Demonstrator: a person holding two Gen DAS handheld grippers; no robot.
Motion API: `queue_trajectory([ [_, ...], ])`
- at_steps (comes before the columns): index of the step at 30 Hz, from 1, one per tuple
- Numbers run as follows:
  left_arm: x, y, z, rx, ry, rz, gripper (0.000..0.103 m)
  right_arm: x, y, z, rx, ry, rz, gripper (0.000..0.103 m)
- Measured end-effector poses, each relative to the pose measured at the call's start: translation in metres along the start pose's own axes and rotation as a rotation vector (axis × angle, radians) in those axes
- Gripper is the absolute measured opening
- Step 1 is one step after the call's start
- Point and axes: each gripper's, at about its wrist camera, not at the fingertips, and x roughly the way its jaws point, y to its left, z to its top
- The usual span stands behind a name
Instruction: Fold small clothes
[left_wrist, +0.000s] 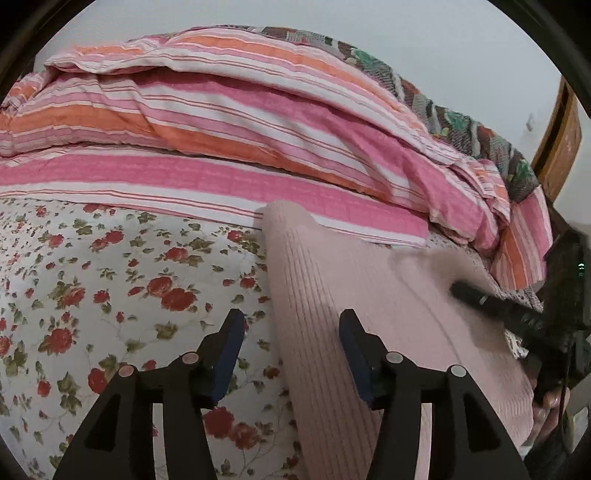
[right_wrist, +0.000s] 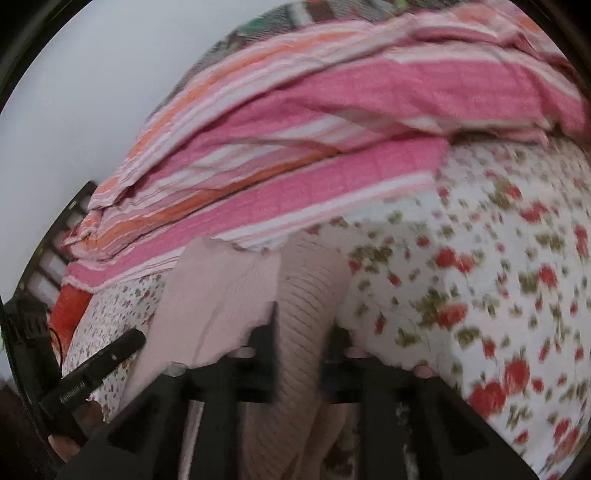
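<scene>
A pale pink ribbed garment (left_wrist: 369, 295) lies on the floral bedsheet (left_wrist: 110, 280), its long left edge running between the fingers of my left gripper (left_wrist: 293, 350). That gripper is open; its right finger (left_wrist: 356, 354) hovers over the fabric and neither pad presses on it. My right gripper (right_wrist: 301, 336) is shut on a bunched fold of the same garment (right_wrist: 221, 288), seen through motion blur. A black finger of the right gripper (left_wrist: 480, 299) reaches over the garment's right side in the left wrist view. The left gripper's finger (right_wrist: 99, 365) shows at the lower left of the right wrist view.
A pink, orange and white striped quilt (left_wrist: 221, 122) is heaped along the far side of the bed, touching the garment's top end. A wooden headboard (left_wrist: 557, 136) stands at the right. Dark slats (right_wrist: 55, 251) border the bed's end. The floral sheet (right_wrist: 480, 277) stretches to the right.
</scene>
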Motion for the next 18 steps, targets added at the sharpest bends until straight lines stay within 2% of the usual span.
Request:
queue_trajectory([
  [1, 0.001, 0.002, -0.001, -0.014, -0.005, -0.015, 0.053, -0.01, 0.003, -0.002, -0.037, -0.058, 0.019, 0.012],
  [2, 0.003, 0.003, -0.002, -0.025, 0.0, -0.028, 0.053, -0.012, 0.005, -0.003, -0.061, -0.074, 0.01, 0.012],
  [5, 0.006, 0.004, -0.002, -0.037, 0.013, -0.049, 0.055, 0.018, -0.002, -0.009, -0.04, 0.068, -0.151, 0.011],
  [6, 0.006, 0.003, -0.002, -0.034, 0.012, -0.049, 0.056, 0.026, -0.005, -0.011, -0.027, 0.108, -0.176, 0.012],
  [7, 0.004, 0.001, -0.003, -0.028, 0.009, -0.039, 0.056, 0.022, -0.005, -0.01, -0.026, 0.103, -0.179, 0.013],
  [9, -0.001, -0.002, -0.006, -0.008, 0.003, -0.023, 0.056, 0.004, 0.002, -0.006, -0.035, 0.077, -0.203, 0.027],
  [11, -0.004, -0.007, -0.008, 0.013, 0.007, -0.033, 0.057, -0.022, 0.015, -0.009, -0.07, 0.025, -0.241, 0.033],
  [14, -0.008, -0.019, -0.01, 0.048, 0.028, -0.043, 0.057, -0.053, 0.037, -0.023, -0.156, 0.01, -0.22, 0.033],
  [18, -0.019, -0.033, -0.026, 0.089, 0.041, -0.031, 0.058, -0.074, 0.048, -0.046, -0.176, 0.017, -0.14, 0.034],
])
